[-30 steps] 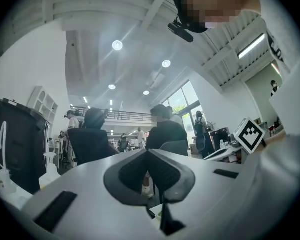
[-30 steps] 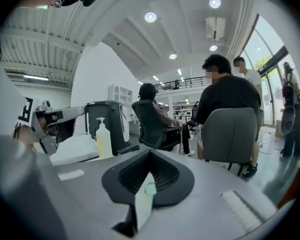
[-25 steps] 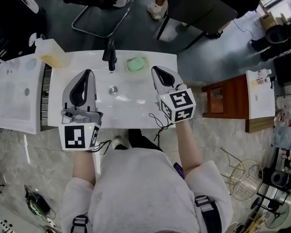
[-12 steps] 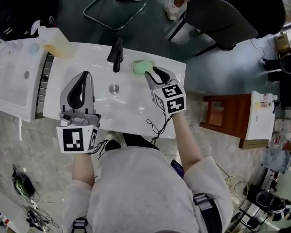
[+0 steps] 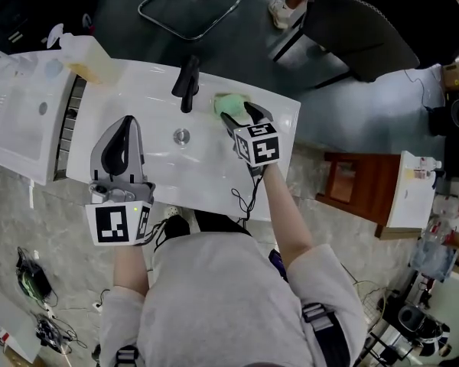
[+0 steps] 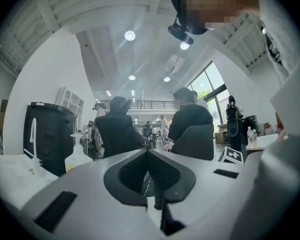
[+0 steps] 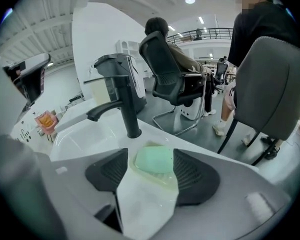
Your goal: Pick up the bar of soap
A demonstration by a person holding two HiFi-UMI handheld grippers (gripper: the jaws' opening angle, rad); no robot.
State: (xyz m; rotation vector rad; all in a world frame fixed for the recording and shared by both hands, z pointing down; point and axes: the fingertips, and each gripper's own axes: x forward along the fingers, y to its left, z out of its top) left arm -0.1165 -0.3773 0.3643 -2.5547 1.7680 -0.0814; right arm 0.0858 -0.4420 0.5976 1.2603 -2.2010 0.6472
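The pale green bar of soap [image 5: 231,102] lies in a clear dish on the white sink's back ledge, right of the black faucet [image 5: 187,82]. My right gripper [image 5: 237,114] reaches over it. In the right gripper view the soap [image 7: 155,159] sits between the two dark pads [image 7: 107,176], and the jaws are opening with small gaps on both sides of the bar. My left gripper [image 5: 123,139] hovers over the left side of the basin, jaws shut and empty, tips meeting in the left gripper view [image 6: 148,153].
The white sink [image 5: 157,176] has a drain [image 5: 182,136] at its middle. A soap dispenser bottle [image 5: 84,58] stands at the back left corner. Office chairs [image 5: 367,33] stand beyond the sink, and a wooden stool [image 5: 352,182] to the right.
My right gripper moved forward from the basin's right side to the soap, and its jaws went from shut to spread around the bar. The left gripper stayed put.
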